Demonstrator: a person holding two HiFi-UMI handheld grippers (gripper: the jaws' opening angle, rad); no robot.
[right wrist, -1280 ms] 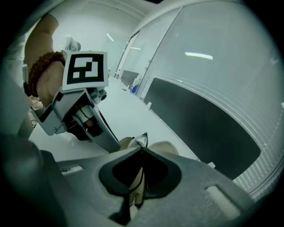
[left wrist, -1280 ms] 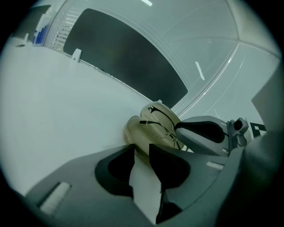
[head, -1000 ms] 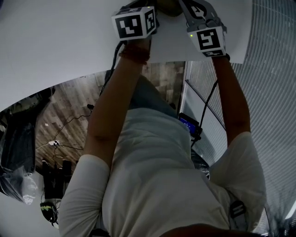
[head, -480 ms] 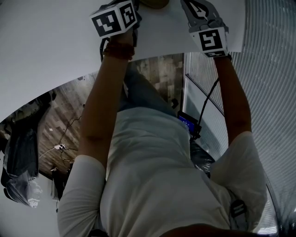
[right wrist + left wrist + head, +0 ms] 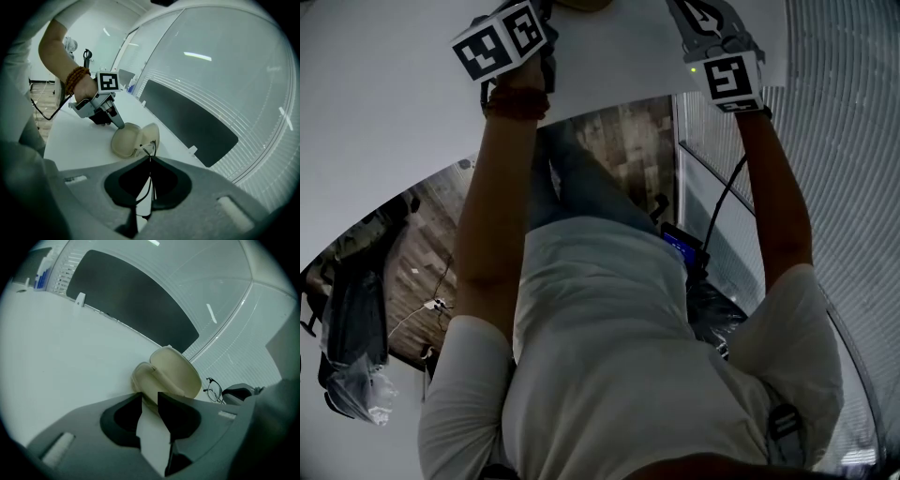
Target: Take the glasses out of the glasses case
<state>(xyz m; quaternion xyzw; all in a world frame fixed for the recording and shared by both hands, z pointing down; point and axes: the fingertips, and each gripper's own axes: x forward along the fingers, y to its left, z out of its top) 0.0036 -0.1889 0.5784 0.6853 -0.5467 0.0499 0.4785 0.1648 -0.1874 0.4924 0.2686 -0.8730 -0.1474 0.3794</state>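
On the white table [image 5: 70, 362], near its far edge where a dark panel [image 5: 131, 305] stands, the glasses case [image 5: 171, 373] lies open like a clamshell. One half lies flat and the other is tipped up behind it, and both show only bare cream lining. The glasses [image 5: 214, 391] are out of the case, just beside its raised half. They are pinched by the right gripper [image 5: 150, 158], whose jaws are pressed together on the thin black wire frame. A lens rim shows just past the tips, and the temples trail back through the dark hollow between the jaws. The left gripper [image 5: 149, 398] is held by a hand [image 5: 86, 89] with a bead bracelet [image 5: 75, 77] at the wrist. Its jaws are spread, with the near end of the flat half in the gap at their tips. From the right gripper view, one silver fingertip [image 5: 119, 124] meets that half's rim. I cannot tell whether the jaws squeeze the case.
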